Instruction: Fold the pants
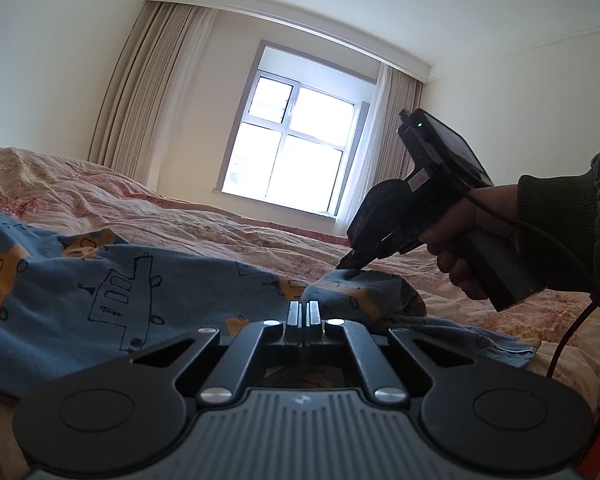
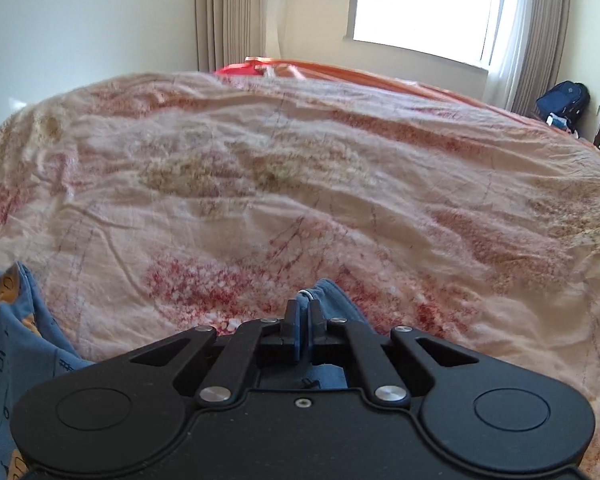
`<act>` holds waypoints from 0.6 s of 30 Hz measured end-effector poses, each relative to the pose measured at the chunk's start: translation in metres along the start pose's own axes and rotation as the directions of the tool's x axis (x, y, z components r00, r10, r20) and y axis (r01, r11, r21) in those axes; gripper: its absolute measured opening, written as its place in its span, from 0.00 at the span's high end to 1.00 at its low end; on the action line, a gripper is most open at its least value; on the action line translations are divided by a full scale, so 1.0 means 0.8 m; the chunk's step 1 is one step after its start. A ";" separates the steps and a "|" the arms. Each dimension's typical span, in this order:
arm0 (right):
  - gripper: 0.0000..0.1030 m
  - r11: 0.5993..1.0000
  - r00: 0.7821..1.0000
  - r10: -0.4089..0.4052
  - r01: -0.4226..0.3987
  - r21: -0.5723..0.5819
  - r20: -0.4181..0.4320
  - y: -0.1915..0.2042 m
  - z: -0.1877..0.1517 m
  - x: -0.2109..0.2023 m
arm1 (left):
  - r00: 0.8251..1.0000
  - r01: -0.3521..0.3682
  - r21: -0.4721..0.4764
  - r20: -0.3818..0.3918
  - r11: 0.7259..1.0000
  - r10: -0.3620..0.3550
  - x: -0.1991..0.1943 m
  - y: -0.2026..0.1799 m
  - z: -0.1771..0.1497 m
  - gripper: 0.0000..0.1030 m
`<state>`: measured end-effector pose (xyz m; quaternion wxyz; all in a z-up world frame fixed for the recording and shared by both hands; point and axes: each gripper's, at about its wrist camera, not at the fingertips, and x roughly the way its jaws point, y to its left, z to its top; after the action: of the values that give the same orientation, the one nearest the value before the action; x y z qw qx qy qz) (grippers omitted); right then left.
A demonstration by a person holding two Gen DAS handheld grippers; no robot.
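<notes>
I hold a two-finger tool in each hand over a bed covered by a rumpled floral bedspread. The pants, blue children's ones printed with line-drawn vehicles and orange patches, lie spread on the bedspread near the bed's close edge.

My right tool is clamped on a bunched bit of blue hem, a strip of cloth visible between its fingers. From my left-hand camera, that tool's tip presses down on a raised lump of the fabric, with my hand and dark green sleeve behind it.

My left tool has its fingers drawn nearly together just above the blue cloth. I cannot tell whether any fabric is pinched between them.

Risks as I judge them: the right grip looks narrow, so a quick lift could let the hem slip free. If the left tool holds nothing, the fold would drag lopsided and wrinkle. The soft bedspread might also get pinched along with the pants.
</notes>
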<state>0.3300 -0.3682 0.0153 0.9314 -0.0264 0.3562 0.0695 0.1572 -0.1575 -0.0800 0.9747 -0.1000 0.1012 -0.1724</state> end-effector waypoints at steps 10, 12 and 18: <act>0.99 0.967 0.950 -0.058 -0.022 0.252 0.307 -0.076 -0.107 -0.174 | 0.999 0.013 0.063 0.050 0.998 -0.017 -0.014 -0.010 0.000 1.00; 0.99 0.949 0.948 -0.062 -0.040 0.311 0.312 -0.090 -0.145 -0.186 | 0.998 0.025 0.068 0.050 0.997 -0.028 -0.017 -0.011 0.000 1.00; 0.99 0.881 0.967 -0.037 -0.088 0.464 0.254 -0.109 -0.241 -0.169 | 1.000 0.015 0.084 0.018 0.996 -0.016 -0.012 -0.016 -0.002 1.00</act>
<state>0.1160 -0.4882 -0.0379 0.9467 0.2148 0.2400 -0.0039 0.1436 -0.1660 -0.0773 0.9776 -0.0612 0.0839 -0.1832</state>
